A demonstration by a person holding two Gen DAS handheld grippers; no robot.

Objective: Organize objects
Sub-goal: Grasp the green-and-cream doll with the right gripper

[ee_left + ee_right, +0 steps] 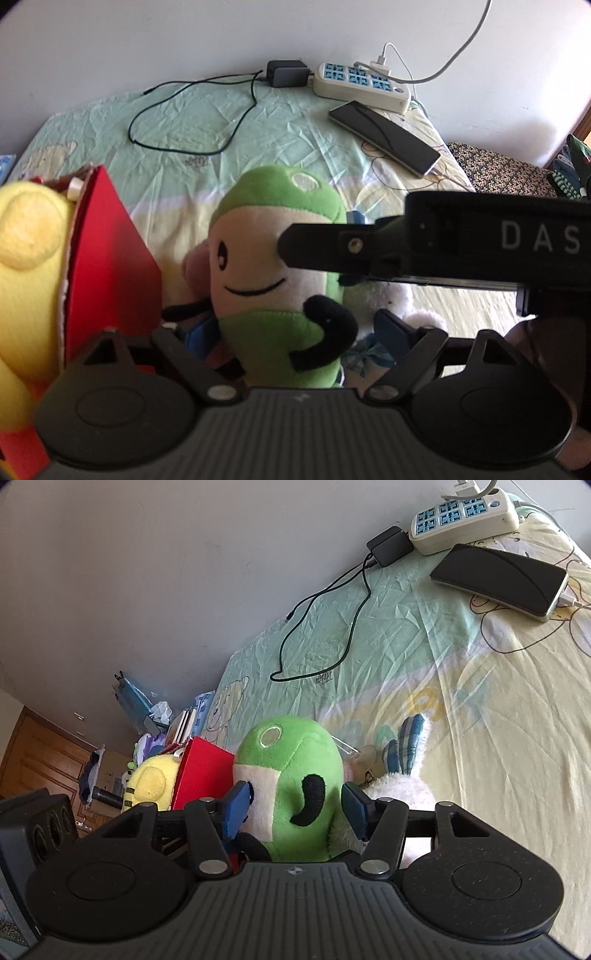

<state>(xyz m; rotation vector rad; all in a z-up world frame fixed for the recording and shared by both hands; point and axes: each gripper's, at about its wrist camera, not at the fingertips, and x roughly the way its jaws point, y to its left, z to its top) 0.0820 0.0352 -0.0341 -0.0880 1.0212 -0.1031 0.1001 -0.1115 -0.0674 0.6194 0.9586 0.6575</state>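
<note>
Both my tools bracket the green plush [291, 786]: right tool [295, 808] pads flank it, apparently ungripped; left tool [280, 332] open. Yellow plush [26, 266] sits boxed; green and white bunny [402, 790] remain on the bed.

Plush toys glowing in bright colours on a pastel bed

A green-and-cream plush toy [291, 782] with black arms is sitting by a red box [201, 775] and yellow plush [149, 784]; the bedsheet [424, 657] is showing mint and pale yellow cartoon prints; blue-padded fingers [236, 806].

Bedroom; bedsheet [295, 122]; plush toys [280, 273]
</note>
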